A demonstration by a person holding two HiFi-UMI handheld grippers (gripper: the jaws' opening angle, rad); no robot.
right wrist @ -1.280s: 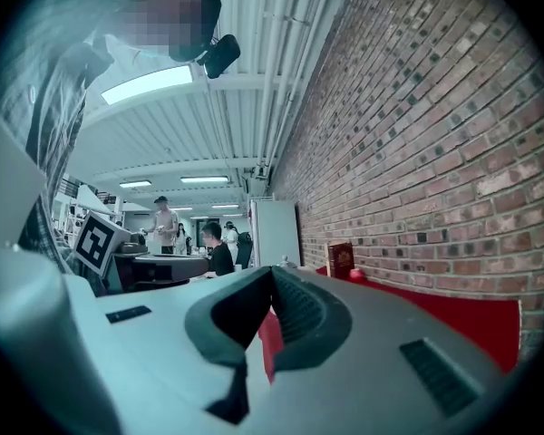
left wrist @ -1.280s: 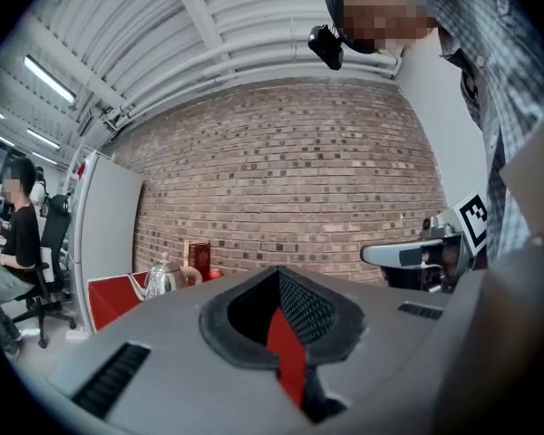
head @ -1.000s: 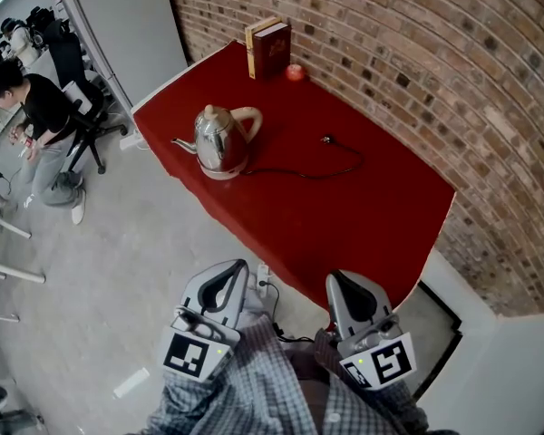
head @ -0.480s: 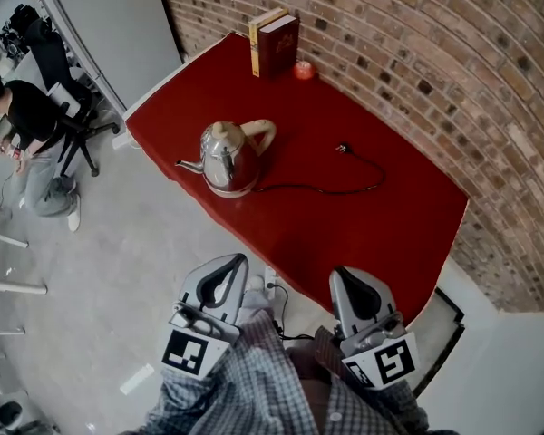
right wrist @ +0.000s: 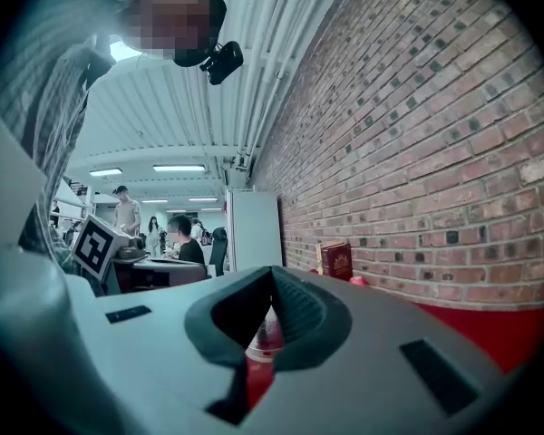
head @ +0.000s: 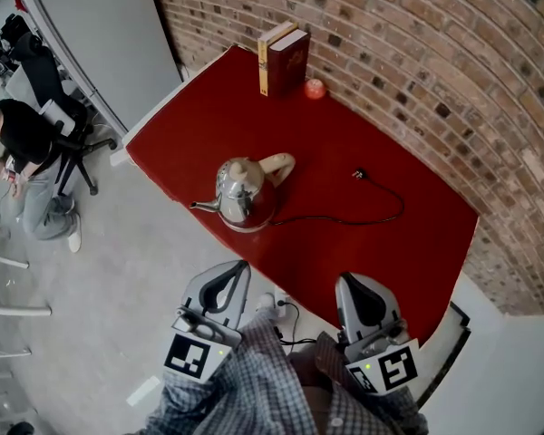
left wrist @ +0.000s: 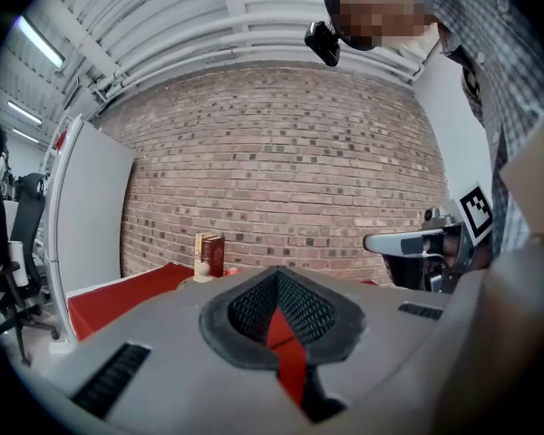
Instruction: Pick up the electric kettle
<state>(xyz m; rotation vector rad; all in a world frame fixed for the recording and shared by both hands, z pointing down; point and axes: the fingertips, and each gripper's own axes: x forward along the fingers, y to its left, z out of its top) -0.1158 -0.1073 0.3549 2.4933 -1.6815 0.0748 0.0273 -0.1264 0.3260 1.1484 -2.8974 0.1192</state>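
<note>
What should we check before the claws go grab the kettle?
1. The kettle stands upright on the table: ok.
2. Its handle is free, nothing touching: ok.
3. The cord is unplugged, its plug lying loose: ok.
4. The left claw is open: not ok, shut.
5. The right claw is open: not ok, shut.
6. Water inside: cannot tell.

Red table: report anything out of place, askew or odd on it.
Only the cord of the electric kettle: it trails loose across the red cloth, its plug lying unplugged. Kettle and books stand upright; nothing spilled.
</note>
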